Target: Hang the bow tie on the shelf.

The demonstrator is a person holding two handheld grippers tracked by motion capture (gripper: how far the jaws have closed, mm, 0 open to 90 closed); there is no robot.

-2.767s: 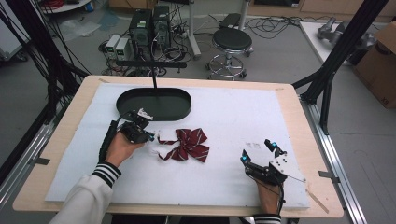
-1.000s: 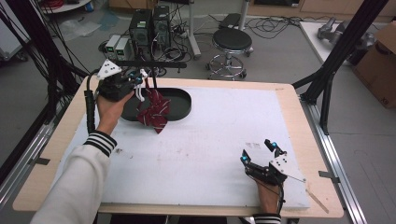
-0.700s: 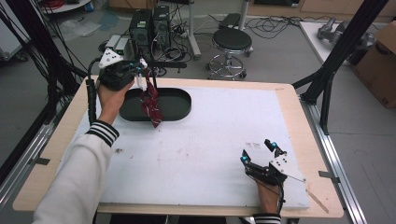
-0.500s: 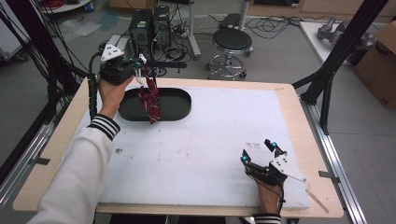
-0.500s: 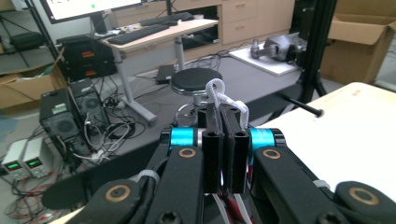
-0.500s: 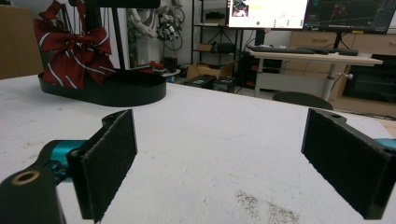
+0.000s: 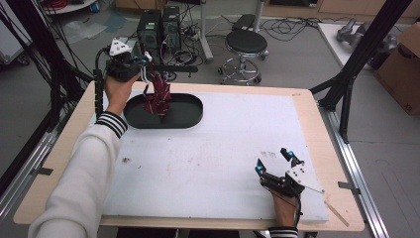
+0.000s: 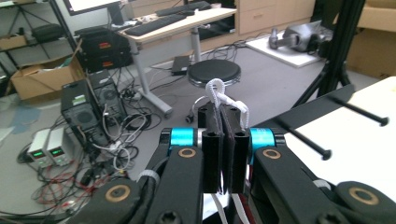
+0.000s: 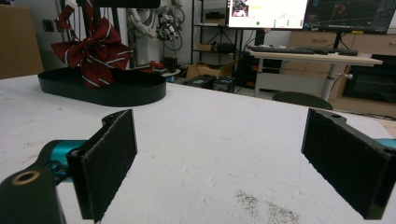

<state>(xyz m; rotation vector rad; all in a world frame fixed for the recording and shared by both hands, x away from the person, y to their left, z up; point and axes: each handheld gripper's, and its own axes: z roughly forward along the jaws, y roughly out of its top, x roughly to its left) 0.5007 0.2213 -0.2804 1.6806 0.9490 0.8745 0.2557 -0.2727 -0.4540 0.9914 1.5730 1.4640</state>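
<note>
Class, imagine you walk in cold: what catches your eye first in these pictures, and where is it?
First the red striped bow, dangling by its white cord from the shut left gripper above the black tray at the table's far left. Next, the right gripper, jaws wide open, resting on the white mat at the near right.

**A Padded Table and What Sits on It**

A wooden table point(image 7: 317, 119) stands on the grey floor, most of its top covered by a white foam sheet point(image 7: 213, 158) marked with a few dark smudges. A black oval tray point(image 7: 190, 116) rests on the sheet toward the far left. The right tool point(image 7: 274, 162) sits on the sheet's near right corner.
</note>
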